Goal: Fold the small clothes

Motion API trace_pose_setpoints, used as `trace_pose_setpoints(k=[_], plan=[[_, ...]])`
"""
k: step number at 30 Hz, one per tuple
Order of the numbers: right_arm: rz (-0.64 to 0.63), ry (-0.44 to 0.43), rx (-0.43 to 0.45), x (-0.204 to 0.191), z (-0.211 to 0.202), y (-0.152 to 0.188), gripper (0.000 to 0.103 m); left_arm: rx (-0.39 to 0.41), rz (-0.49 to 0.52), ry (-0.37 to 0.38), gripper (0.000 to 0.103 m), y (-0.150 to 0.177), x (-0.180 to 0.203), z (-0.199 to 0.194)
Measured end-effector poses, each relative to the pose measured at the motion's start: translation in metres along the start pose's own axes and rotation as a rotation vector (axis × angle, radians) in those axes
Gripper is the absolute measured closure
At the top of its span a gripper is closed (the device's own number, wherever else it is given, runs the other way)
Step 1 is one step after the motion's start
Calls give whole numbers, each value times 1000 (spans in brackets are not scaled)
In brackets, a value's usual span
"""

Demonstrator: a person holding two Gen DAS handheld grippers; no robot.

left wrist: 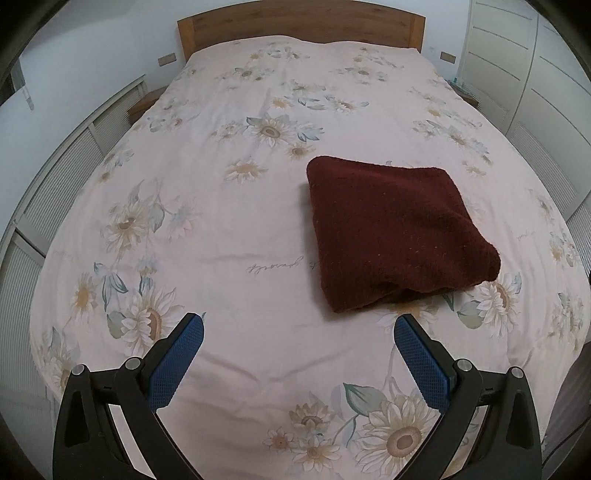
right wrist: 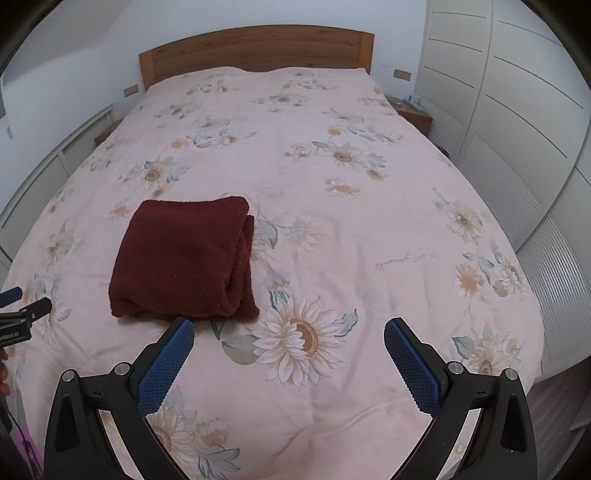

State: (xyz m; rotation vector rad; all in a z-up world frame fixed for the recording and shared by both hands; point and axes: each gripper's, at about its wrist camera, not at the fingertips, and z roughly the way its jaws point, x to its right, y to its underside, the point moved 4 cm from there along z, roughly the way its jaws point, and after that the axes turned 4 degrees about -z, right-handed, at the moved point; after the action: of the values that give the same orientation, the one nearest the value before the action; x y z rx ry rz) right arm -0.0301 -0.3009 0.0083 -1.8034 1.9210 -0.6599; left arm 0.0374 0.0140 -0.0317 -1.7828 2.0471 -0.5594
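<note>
A dark red knitted garment (left wrist: pixel 395 236) lies folded into a thick square on the pink flowered bed cover (left wrist: pixel 229 229). In the left wrist view it sits ahead and to the right of my left gripper (left wrist: pixel 299 326), which is open, empty and hovering short of its near edge. From the right wrist camera the same folded garment (right wrist: pixel 184 258) lies ahead to the left, its stacked folds showing on its right side. My right gripper (right wrist: pixel 289 328) is open with nothing between its blue pads, its left finger just in front of the garment's near edge. The left gripper's tip (right wrist: pixel 22 306) pokes in at the far left.
The bed has a wooden headboard (left wrist: pixel 299 26) at the far end. White slatted cabinets (left wrist: pixel 55 192) run along the left side and a white wardrobe (right wrist: pixel 517 110) along the right. A bedside table (right wrist: pixel 410 110) stands at the far right corner. Bare cover stretches beyond the garment.
</note>
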Motion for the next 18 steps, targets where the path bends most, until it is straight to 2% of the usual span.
trace_pose_setpoints(k=[18], plan=[[-34,11,-20,-10,4,1,0,-1,4,-21,1,3,-7,4]])
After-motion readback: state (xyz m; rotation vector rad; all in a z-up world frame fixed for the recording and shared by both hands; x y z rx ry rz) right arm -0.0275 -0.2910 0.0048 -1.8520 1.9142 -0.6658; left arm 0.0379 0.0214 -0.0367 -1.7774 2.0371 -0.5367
